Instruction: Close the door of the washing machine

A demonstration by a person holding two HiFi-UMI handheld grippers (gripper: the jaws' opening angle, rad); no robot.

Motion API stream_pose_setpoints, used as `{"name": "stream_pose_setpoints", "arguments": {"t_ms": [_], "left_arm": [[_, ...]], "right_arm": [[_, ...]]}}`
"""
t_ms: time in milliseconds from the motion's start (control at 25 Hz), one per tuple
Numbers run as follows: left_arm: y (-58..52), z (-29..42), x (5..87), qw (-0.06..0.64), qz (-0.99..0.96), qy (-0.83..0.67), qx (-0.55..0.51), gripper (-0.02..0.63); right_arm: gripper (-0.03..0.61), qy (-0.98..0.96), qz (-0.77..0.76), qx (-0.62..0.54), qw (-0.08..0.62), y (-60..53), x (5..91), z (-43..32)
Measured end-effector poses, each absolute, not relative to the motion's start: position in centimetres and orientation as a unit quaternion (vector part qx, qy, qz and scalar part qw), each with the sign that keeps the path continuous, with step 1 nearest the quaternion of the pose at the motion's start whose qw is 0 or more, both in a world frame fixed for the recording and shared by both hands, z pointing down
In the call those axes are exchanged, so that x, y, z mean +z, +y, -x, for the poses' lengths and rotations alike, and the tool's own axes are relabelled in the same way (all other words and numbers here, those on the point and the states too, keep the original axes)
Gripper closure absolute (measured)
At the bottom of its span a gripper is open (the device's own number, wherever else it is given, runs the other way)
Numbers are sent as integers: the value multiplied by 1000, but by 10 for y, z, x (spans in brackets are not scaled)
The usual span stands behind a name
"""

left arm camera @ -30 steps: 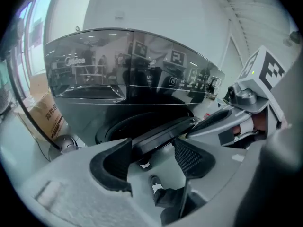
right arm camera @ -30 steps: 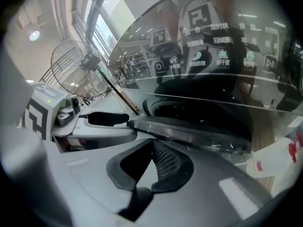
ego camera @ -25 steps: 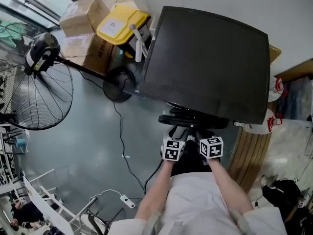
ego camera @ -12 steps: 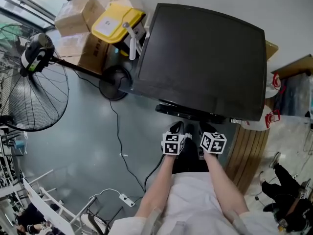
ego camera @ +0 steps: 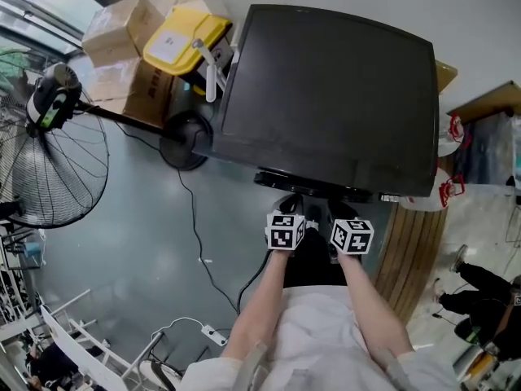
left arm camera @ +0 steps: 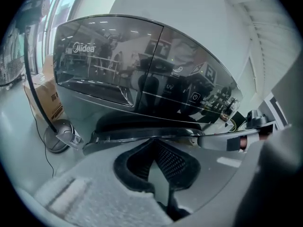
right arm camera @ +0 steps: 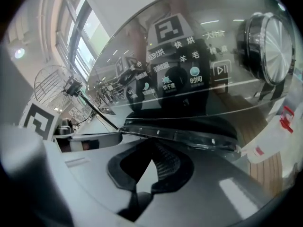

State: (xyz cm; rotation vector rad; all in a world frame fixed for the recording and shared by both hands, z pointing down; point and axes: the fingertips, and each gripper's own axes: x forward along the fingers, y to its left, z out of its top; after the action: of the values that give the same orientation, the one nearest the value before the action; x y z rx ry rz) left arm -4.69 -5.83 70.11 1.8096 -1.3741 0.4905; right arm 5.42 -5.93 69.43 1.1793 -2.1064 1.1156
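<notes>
Both claws are pinched fully closed w/ nothing in them: left gripper (left arm camera: 153,145) and right gripper (right arm camera: 152,148) sit side by side just in front of the washer (ego camera: 326,96). Their tips are near, but seemingly not on, the door (ego camera: 319,187), which sits at the washer's front under its panel (right arm camera: 180,74), approx shut; can't tell if latched. Risk, imo: narrow closed tips pushing the glossy curved rim off-centre could skid off, so the door springs back ajar instead of clicking; too soft a shove, same result.
</notes>
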Motion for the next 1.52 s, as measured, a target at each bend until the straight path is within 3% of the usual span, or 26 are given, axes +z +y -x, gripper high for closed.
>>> {"name": "stream_pose_setpoints", "arguments": {"t_ms": [280,1000,1200,1520], "left_arm": [[-59,29,690,366,-743,-519,212,612],[-58,34,693,378,-750,-510,189,612],[-61,38,692,365,-761,-515,151,611],[-61,35,693,341,-767,-512,184,609]], "right_arm": [[575,-759,-472,378,239,-61,687,-52],[577,-750,-530,360,168,-59,679,-26],[577,-756,-530,345,170,-59,683,-22],[580,-759,-526,341,176,-58,688,-26]]}}
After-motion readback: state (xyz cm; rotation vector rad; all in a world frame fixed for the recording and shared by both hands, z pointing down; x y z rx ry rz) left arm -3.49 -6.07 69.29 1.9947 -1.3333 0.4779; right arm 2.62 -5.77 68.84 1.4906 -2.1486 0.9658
